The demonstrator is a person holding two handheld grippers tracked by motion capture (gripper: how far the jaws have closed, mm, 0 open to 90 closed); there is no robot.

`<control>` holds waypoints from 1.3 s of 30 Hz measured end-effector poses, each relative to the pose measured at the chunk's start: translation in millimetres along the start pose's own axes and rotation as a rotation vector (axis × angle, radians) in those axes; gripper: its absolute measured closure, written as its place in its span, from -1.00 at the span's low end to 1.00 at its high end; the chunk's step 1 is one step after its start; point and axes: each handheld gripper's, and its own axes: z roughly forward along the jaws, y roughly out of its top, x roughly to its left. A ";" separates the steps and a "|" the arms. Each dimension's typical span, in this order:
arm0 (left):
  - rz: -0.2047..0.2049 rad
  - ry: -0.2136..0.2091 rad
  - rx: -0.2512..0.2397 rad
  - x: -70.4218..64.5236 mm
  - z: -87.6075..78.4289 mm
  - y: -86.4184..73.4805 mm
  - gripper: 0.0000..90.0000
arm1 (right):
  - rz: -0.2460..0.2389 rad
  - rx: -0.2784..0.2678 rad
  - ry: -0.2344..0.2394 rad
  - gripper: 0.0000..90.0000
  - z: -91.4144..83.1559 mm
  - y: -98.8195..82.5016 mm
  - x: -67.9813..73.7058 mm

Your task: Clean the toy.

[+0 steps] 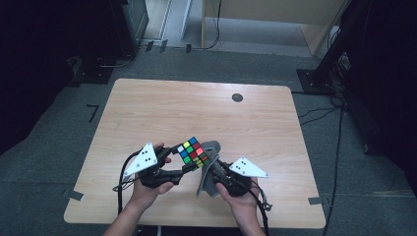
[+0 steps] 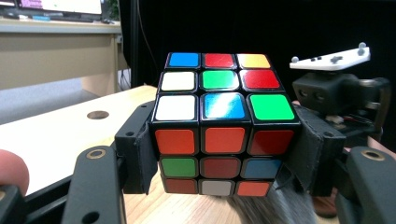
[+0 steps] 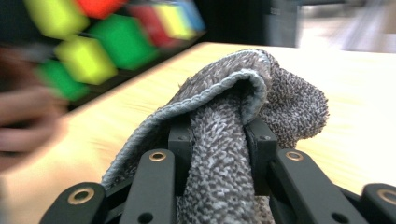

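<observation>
cube held clear above the tabletop near its front edge, left gripper fingers clamped on opposite sides, faces exposed. right gripper fingers clamped on a grey cloth just beside it, apparently for wiping.

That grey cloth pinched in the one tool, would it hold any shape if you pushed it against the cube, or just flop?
Probably flop. The grey cloth folds over the right tool and droops beside it, so it looks limp. Its looped, towel-like surface suggests it would grip rather than slide on the cube. It seems light, likely bunching up when pressed.
</observation>
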 end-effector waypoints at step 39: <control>-0.101 0.081 0.048 21.2 -1.0 -5.6 -0.23 | -0.207 0.340 -0.200 -0.33 25.8 -32.9 -50.5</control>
